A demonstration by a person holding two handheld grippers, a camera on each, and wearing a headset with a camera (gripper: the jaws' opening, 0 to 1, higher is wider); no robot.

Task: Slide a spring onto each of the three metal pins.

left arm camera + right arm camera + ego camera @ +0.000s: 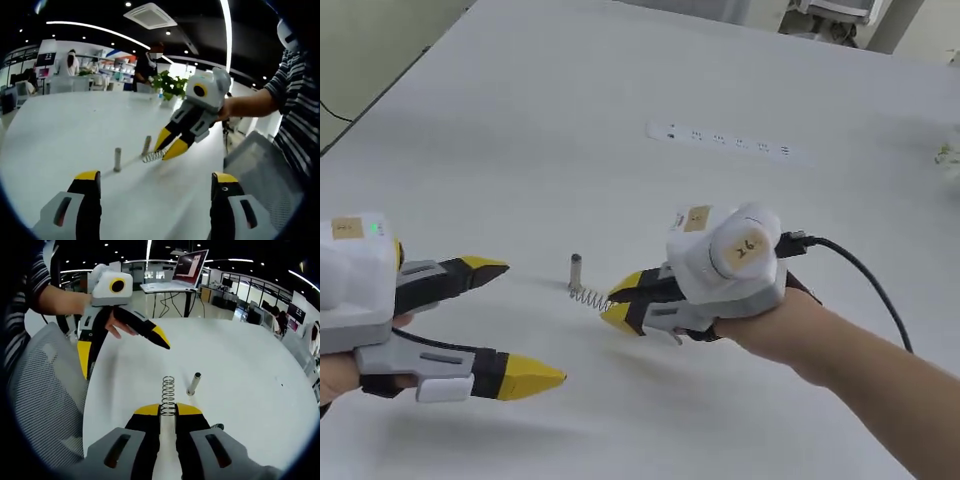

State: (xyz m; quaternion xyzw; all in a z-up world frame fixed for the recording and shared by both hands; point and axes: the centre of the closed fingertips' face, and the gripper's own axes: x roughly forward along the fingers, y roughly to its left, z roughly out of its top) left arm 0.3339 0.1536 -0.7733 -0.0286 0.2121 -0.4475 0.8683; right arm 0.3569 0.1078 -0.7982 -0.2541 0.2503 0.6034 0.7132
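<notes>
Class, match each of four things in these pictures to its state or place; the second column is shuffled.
1 left gripper
2 right gripper
3 metal pin
4 power strip

A upright on the table
B jaws open, empty
C lying flat farther across the table
D shut on the spring

Pairs: 1-B, 2-D, 3-A, 4-C

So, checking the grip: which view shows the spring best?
The right gripper view: the spring sticks out close, full length, from the shut jaws. The head view shows it small beside a pin; the left gripper view shows it sideways, farther off.
</notes>
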